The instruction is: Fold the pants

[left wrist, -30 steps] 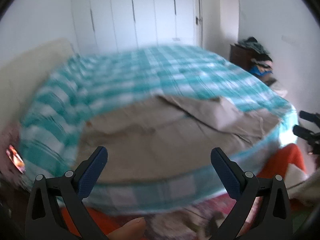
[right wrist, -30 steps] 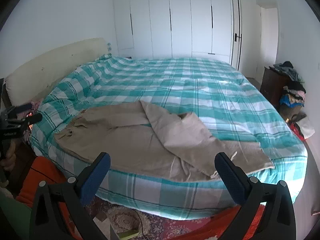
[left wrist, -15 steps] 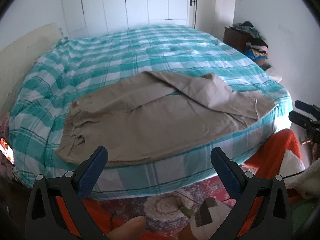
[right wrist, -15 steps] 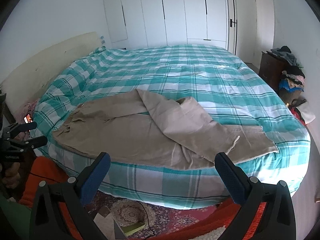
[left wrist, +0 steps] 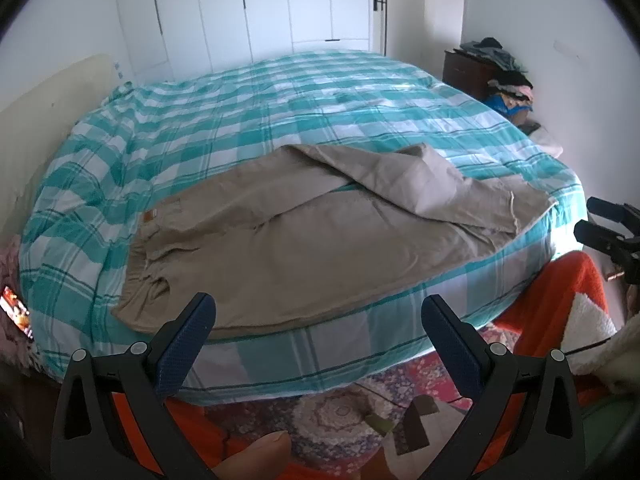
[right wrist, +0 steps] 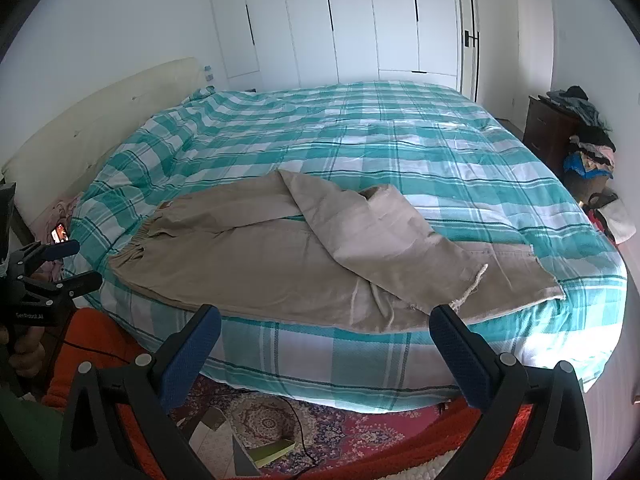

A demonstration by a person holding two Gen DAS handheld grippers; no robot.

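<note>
Beige pants (right wrist: pixel 280 264) lie spread along the near edge of the checked bed (right wrist: pixel 400 140), one leg folded across. Left tongs (left wrist: pixel 316 332) and right tongs (right wrist: pixel 326 334) hover level before it, both spread wide, holding nothing.

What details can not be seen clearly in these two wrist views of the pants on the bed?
- Pants: in both views the far leg lies folded across the near one and hides the cloth beneath.
- Waist patch: left wrist view, too small to read.
- Clothes pile on the dresser: single garments too small and crowded to tell apart.
- Glowing screen: left wrist view, cut by the image edge.
- Floor: bed and open right gripper hide most.
</note>
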